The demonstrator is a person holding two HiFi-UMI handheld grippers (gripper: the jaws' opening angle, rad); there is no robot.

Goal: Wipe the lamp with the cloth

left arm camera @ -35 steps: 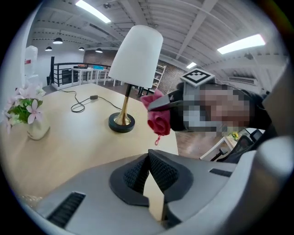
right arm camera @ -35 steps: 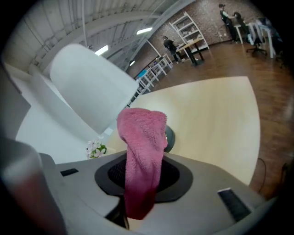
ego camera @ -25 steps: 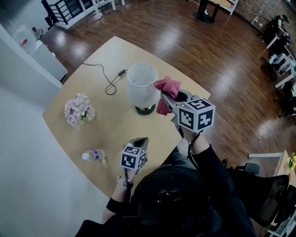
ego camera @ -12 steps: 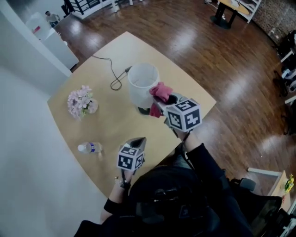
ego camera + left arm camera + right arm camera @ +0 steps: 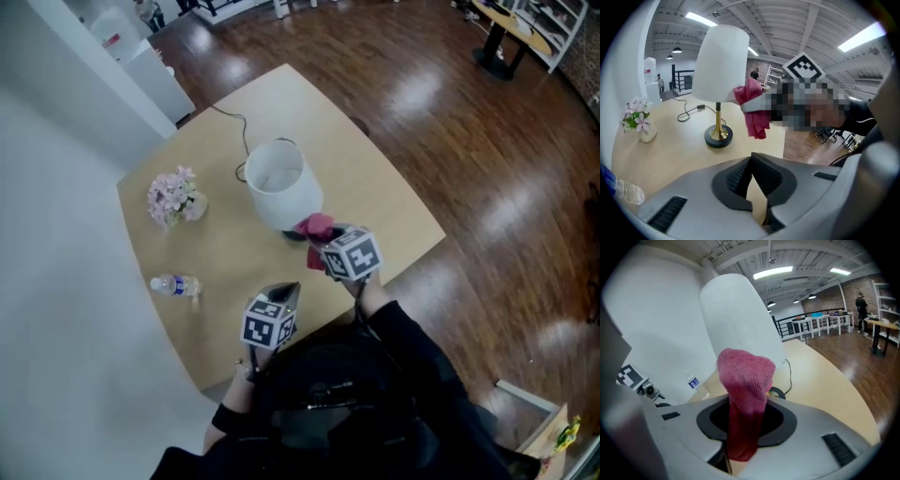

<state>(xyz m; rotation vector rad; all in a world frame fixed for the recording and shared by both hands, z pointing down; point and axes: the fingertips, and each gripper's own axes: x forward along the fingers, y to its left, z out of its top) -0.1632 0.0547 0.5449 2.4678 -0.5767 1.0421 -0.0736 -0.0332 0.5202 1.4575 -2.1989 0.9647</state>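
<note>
**Pink cloth at the foot of the lamp**

At the centre of the frame, a lamp (image 5: 279,192) with a white shade stands on a pale wooden table (image 5: 375,187). Its cord (image 5: 232,120) trails toward the upper left. The right gripper (image 5: 323,246) carries a pink cloth (image 5: 315,226) at its tip, just below and right of the shade, by the dark base. The left gripper (image 5: 287,292) sits lower, jaws drawn to a point, holding nothing. Left of the lamp are pink flowers (image 5: 172,195), with a water bottle (image 5: 176,285) lying below them. Dark wooden floor (image 5: 450,112) surrounds the table.

Lamp (image 5: 279,192) on table (image 5: 375,187) ctr; flowers (image 5: 172,195), bottle (image 5: 174,285) left.
</note>
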